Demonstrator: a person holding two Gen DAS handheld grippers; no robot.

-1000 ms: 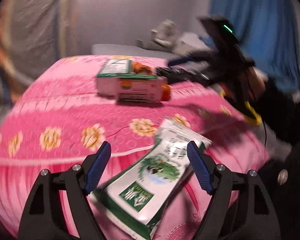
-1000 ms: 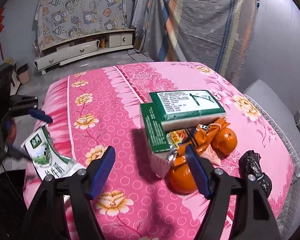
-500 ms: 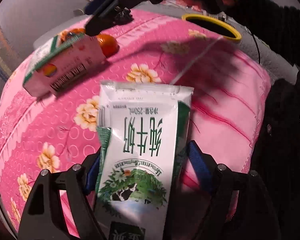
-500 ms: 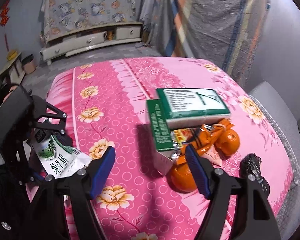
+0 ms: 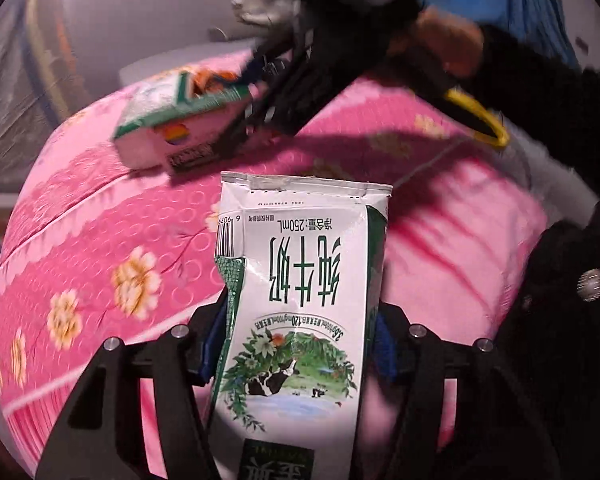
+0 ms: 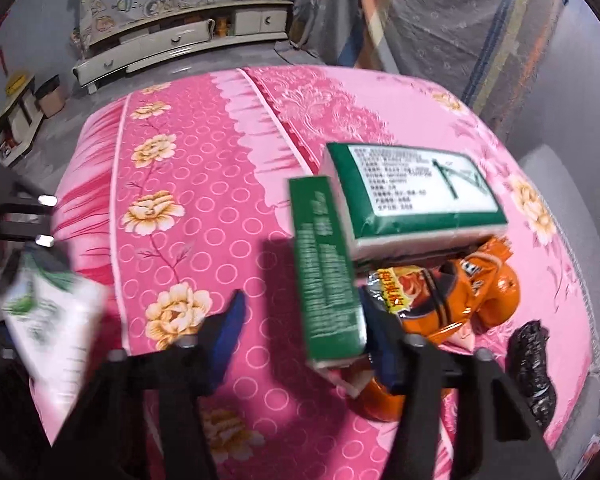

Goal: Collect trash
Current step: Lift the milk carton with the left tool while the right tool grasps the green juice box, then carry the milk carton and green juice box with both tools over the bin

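Trash item one, the milk carton [image 5: 300, 280], stands between the pads of my left gripper [image 5: 300, 320]. The jaws have just been closing and now sit at about half width, pressing both long edges, with the printed face towards the camera and the sealed end pointing away. I judge it gripped and clear of the pink bed cover [image 6: 180, 160].

Handling: the carton is creased and looks flattened, so I rate it light, soft and probably drained; I cannot confirm that it is empty. Its coated face looks slick, so I rate the edge-to-edge hold low on the body as sound, provided that the squeeze does not fold it.

My right gripper [image 6: 300, 304] holds nothing. Its jaws have just been closing, and the near end of the green box [image 6: 328, 280] is between them. That end lies close against the right pad, while a clear gap remains on the left.

Handling: this is stiff card, and I judge it light. The narrow end between the pads is the obvious place to take hold. Its top face carries a white label, and the wrapper is tucked under its far side, so lifting may disturb that.

Beyond the box lie an orange snack wrapper [image 6: 440, 304], thin, crinkly and likely slippery, and round orange fruit [image 6: 500, 292] touching it. A crumpled black bag [image 6: 532, 364] lies nearby at the edge of the cover; its contents cannot be seen. No bin is in view.
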